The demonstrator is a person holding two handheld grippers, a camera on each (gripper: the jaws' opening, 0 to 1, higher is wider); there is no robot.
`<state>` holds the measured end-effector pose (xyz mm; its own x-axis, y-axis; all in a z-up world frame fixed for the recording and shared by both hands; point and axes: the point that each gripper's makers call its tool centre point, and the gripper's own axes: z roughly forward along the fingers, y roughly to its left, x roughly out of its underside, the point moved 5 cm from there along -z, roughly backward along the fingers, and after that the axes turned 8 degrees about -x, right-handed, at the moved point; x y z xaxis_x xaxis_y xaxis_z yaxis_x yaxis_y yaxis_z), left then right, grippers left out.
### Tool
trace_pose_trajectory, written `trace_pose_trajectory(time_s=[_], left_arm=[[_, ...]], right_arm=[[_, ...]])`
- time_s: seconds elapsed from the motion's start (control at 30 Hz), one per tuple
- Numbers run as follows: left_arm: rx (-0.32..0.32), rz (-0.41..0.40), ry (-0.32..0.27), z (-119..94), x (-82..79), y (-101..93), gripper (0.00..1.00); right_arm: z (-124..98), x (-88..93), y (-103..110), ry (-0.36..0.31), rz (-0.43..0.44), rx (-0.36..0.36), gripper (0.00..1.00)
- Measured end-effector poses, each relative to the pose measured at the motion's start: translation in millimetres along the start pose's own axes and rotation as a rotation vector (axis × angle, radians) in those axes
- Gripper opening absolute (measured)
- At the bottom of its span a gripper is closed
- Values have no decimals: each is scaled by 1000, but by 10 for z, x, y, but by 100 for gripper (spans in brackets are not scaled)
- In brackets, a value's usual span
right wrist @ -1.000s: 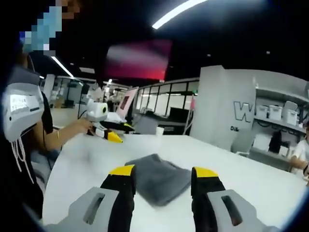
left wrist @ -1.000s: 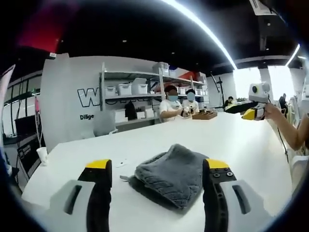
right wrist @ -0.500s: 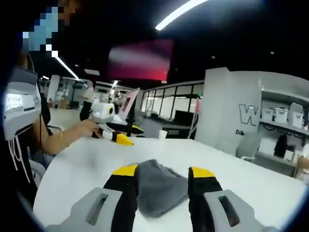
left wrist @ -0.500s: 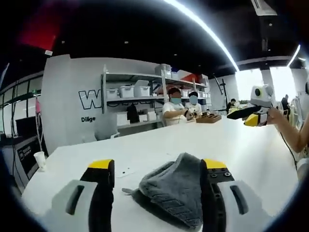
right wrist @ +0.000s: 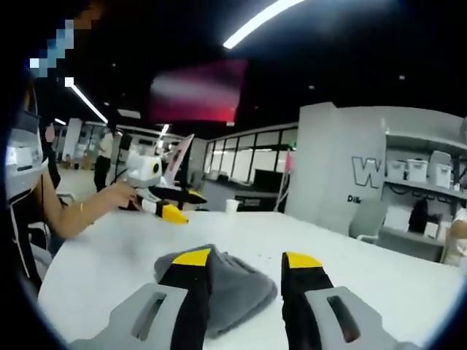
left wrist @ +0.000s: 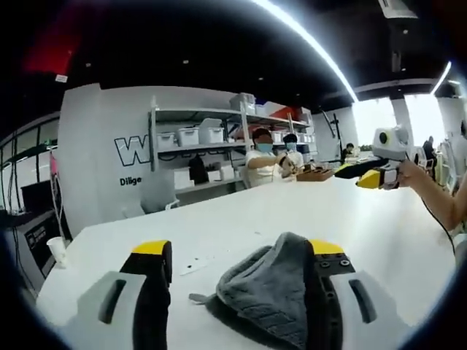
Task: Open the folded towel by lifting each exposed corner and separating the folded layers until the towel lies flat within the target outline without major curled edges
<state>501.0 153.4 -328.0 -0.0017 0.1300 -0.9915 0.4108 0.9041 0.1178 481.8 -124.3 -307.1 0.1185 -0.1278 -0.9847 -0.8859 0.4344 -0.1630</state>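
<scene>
Grey towel (left wrist: 273,292) lies bunched on white tabletop (left wrist: 241,226), between the spread jaws of left claw (left wrist: 237,255) and right claw (right wrist: 244,260); neither grips it. Left gripper view adds shelving (left wrist: 197,135).

Surface: a broad white table (left wrist: 379,219) with a rounded edge.
Towel: a grey folded towel (left wrist: 273,288) lies bunched on the tabletop, between the left gripper's fingers and against the right-hand one.
Cup: a white paper cup (left wrist: 55,250) stands near the table edge, beyond the left-hand finger.
</scene>
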Motion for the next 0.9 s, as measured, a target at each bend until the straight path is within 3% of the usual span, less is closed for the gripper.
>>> trace_pose_trajectory(time_s=[0.27,0.43,0.9], left_arm=[[-1,-21,-3,132,-18,89,71],[3,-14,24,137,62,102,71],[32,-17,63,213,212,71,69]], right_arm=[[154,-9,-220,9,6,55,32],[158,-28,-342,-11,5,98,32],[231,211,-416,15,51,106,31]])
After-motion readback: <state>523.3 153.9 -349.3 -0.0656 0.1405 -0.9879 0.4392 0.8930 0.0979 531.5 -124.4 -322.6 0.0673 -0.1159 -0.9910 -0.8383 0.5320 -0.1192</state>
